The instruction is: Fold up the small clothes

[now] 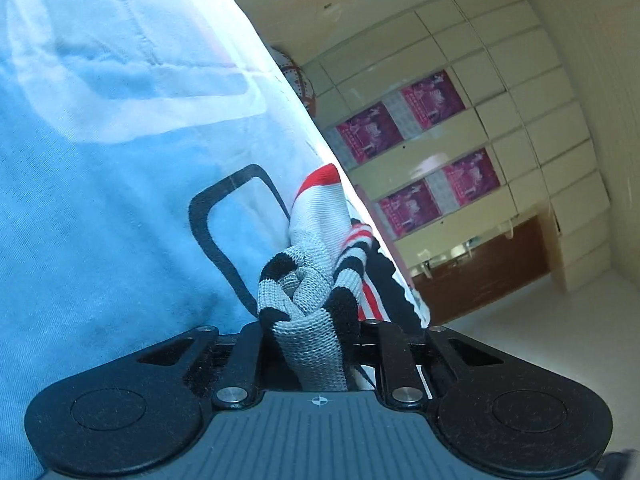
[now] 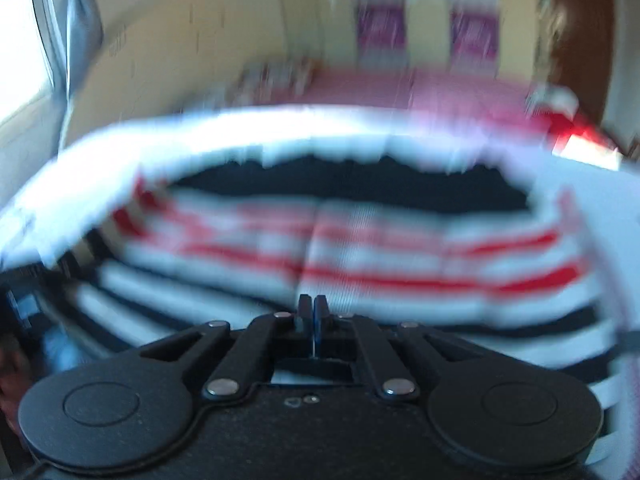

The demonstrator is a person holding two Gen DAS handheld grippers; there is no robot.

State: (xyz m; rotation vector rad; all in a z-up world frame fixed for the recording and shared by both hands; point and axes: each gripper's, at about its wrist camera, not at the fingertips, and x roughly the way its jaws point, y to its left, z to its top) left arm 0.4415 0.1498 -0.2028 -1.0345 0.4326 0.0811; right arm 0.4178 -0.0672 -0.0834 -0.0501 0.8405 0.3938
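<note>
Your left gripper (image 1: 308,320) is clamped on a bunched grey-and-black striped sock (image 1: 304,300), which fills the gap between its jaws and rises just beyond them. A white sock (image 1: 320,216) with a red band stands right behind it, with a pale blue cloth (image 1: 100,180) spread to the left. Far right, a wall of cream cabinets (image 1: 500,100) carries purple posters (image 1: 432,96).

Your right gripper (image 2: 314,308) has its fingers pressed together with nothing visible between them; a red, white and black striped garment (image 2: 360,256) lies just beyond, heavily blurred
</note>
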